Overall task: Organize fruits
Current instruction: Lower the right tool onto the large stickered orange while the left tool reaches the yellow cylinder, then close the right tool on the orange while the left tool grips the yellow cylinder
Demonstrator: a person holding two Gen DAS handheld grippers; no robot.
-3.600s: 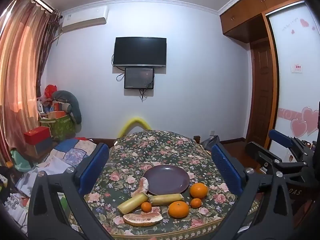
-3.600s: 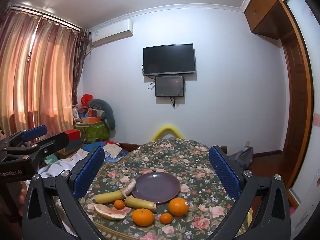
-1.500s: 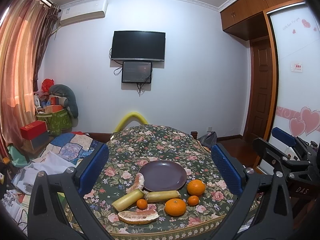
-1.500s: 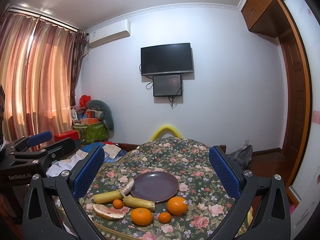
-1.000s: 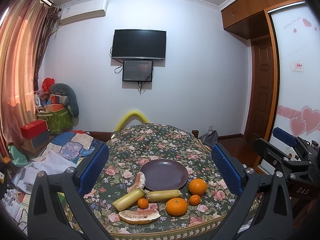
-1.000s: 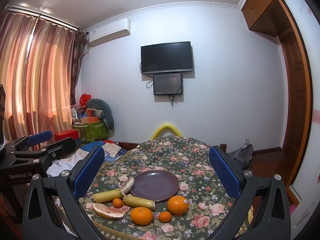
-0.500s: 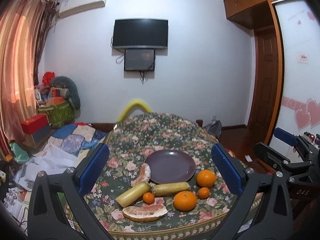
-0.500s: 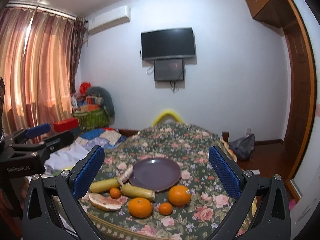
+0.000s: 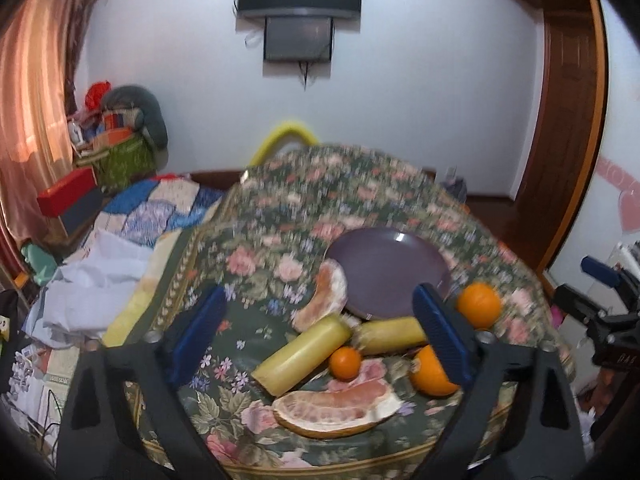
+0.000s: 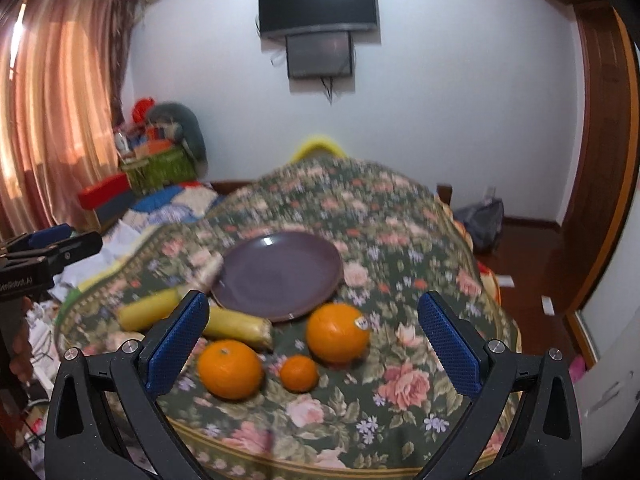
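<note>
Fruits crowd the purple plate's (image 10: pixel 280 272) 6 o'clock rim on the floral tablecloth (image 10: pixel 400 240).
My left gripper (image 9: pixel 320 336) and right gripper (image 10: pixel 312 336) both gape wide, holding nothing; a stickered orange (image 10: pixel 338 332) sits between my right fingers.

A white wall (image 10: pixel 440 100) carries a black television (image 10: pixel 318 2) with a smaller screen (image 10: pixel 320 56) mounted just beneath it. Pinkish curtains (image 10: pixel 60 120) glow with daylight on the left. A wooden door frame (image 10: pixel 600 160) stands right, above dark wood floor (image 10: pixel 528 248).
</note>
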